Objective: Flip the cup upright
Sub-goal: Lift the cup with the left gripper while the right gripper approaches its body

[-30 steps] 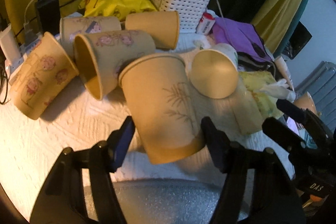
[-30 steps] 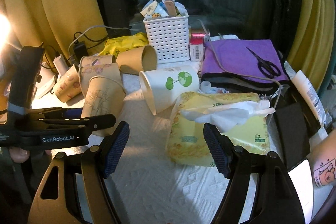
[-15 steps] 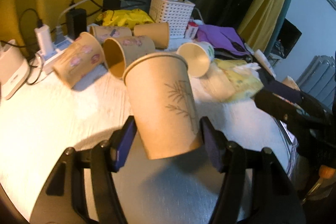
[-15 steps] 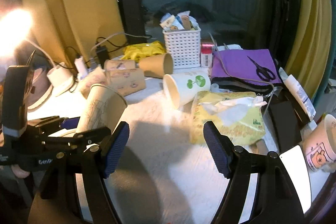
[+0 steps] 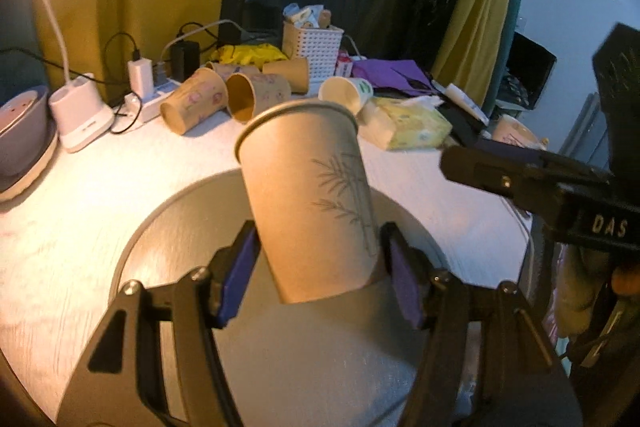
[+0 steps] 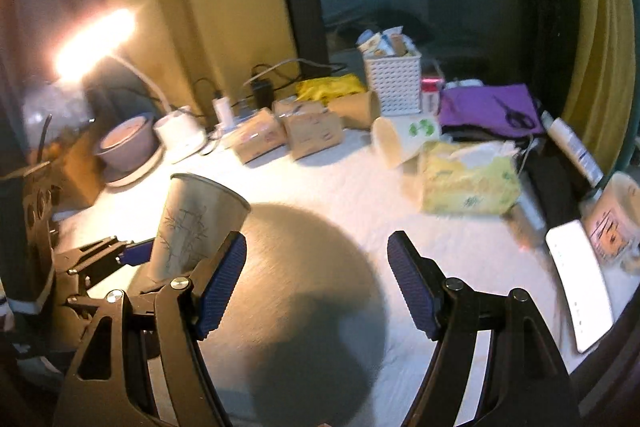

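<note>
My left gripper is shut on a tan paper cup with a bamboo drawing, gripped near its base. The cup is nearly upright, mouth up, held above a round grey mat. It also shows in the right wrist view, at the left. My right gripper is open and empty, above the grey mat. Several other paper cups lie on their sides at the back of the table, and a white cup with a green print lies beside them.
A yellow tissue pack lies to the right. A white basket, purple cloth with scissors, chargers and cables, a lit desk lamp and a bowl line the back and left. A white device lies right.
My left gripper has lifted the bamboo cup away from the cup pile and tilted it further upright, over the grey mat. My right gripper has pulled back and stayed open.
</note>
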Demonstrator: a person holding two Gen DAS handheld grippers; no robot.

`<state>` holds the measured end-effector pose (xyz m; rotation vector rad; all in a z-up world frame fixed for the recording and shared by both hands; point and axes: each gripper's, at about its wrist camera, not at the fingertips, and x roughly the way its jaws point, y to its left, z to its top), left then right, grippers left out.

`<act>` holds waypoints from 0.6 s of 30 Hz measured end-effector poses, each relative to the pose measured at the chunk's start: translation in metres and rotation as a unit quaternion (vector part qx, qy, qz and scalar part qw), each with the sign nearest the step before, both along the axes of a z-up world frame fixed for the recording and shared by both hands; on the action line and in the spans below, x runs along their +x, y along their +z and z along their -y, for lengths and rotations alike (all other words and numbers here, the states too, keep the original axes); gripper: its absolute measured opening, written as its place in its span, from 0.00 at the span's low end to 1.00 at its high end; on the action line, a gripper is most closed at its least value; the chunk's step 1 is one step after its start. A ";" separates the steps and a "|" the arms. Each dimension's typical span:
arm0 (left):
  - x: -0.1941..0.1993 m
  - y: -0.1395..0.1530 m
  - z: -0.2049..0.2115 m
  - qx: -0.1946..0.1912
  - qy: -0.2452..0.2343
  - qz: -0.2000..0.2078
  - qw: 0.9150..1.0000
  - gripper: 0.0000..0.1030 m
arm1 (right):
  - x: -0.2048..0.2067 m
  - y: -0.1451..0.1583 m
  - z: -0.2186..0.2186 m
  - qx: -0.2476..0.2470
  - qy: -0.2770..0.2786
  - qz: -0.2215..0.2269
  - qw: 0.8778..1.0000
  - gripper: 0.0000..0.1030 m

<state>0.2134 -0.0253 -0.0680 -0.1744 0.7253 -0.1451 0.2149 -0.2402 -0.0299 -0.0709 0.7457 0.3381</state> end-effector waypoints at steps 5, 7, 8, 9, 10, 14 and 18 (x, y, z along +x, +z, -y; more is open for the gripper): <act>-0.046 -0.009 0.006 0.009 0.007 0.013 1.000 0.61 | -0.030 -0.004 -0.011 0.016 0.028 -0.017 0.999 0.74; -0.060 -0.013 0.006 0.010 0.011 0.017 1.000 0.61 | -0.042 -0.007 -0.018 0.024 0.041 -0.026 0.999 0.74; -0.068 -0.015 0.006 0.011 0.014 0.019 1.000 0.61 | -0.049 -0.009 -0.022 0.029 0.048 -0.030 0.998 0.74; -0.078 -0.017 0.007 0.014 0.018 0.024 0.999 0.61 | -0.053 -0.010 -0.025 0.034 0.054 -0.034 0.997 0.74; -0.085 -0.019 0.007 0.018 0.021 0.028 0.999 0.61 | -0.060 -0.012 -0.028 0.043 0.061 -0.040 0.996 0.74; -0.107 -0.025 0.006 0.016 0.024 0.042 0.999 0.61 | -0.079 -0.018 -0.041 0.067 0.083 -0.060 0.992 0.74; -0.130 -0.030 0.003 0.012 0.018 0.072 0.997 0.61 | -0.095 -0.022 -0.055 0.079 0.104 -0.071 0.989 0.74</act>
